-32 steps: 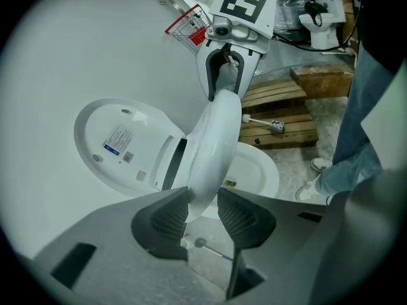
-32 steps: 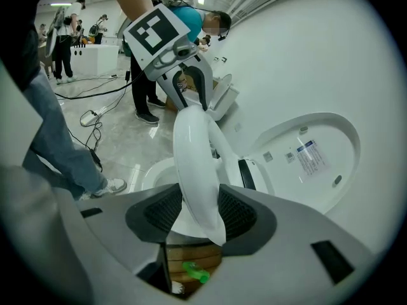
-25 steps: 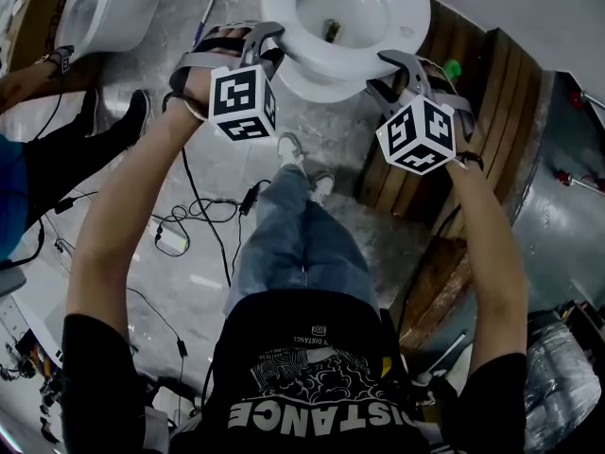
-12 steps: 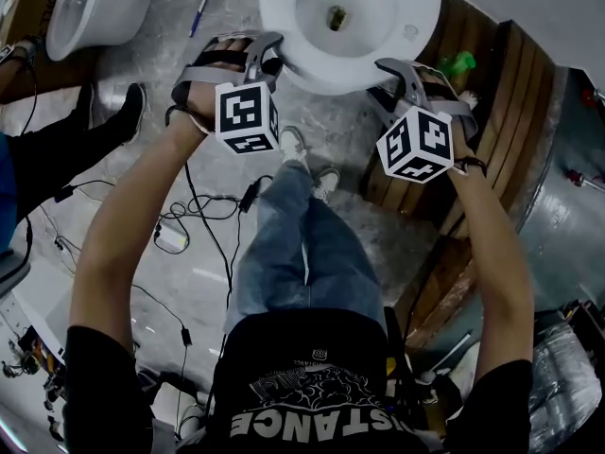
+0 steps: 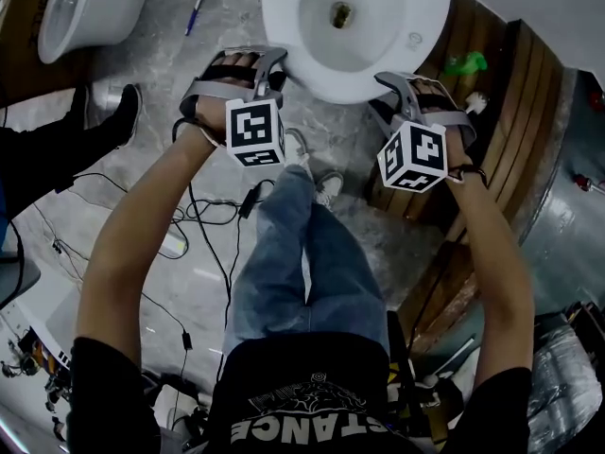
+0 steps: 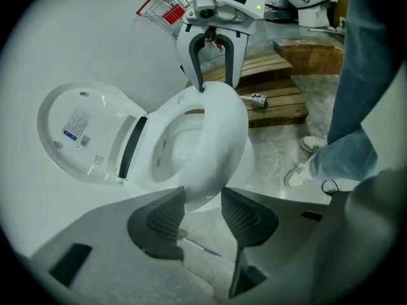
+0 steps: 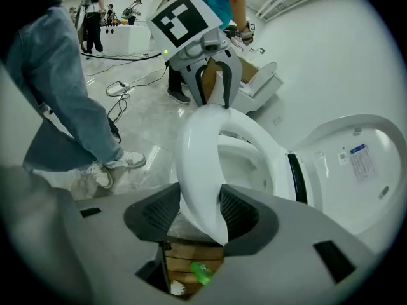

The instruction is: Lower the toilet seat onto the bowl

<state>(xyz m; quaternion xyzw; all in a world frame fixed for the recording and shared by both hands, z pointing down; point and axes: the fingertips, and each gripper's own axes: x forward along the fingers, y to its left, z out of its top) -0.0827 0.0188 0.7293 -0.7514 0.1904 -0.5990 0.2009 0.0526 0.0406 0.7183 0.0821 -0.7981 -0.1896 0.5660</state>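
Observation:
The white toilet seat (image 5: 284, 12) lies low over the bowl (image 6: 170, 146), slightly tilted, with its lid (image 6: 79, 132) standing up against the wall. My left gripper (image 5: 272, 72) grips the seat's front rim on the left; its pads (image 6: 166, 216) touch the seat (image 6: 219, 138), and its jaws have just been opening a little. On the right side my right gripper (image 5: 392, 91) is shut on the same rim, the seat (image 7: 197, 164) pinched between its pads (image 7: 236, 211). Each gripper view shows the other gripper clamped on the far side of the ring.
A second toilet (image 5: 90, 8) stands at the back left. Wooden pallets (image 5: 501, 112) with a green bottle (image 5: 468, 62) lie to the right. A blue-handled tool (image 5: 200, 6) and cables (image 5: 203, 211) lie on the floor. Another person's legs (image 5: 66, 145) are at the left.
Both grippers have come down together with the seat between them, and the seat now lies flatter over the bowl.

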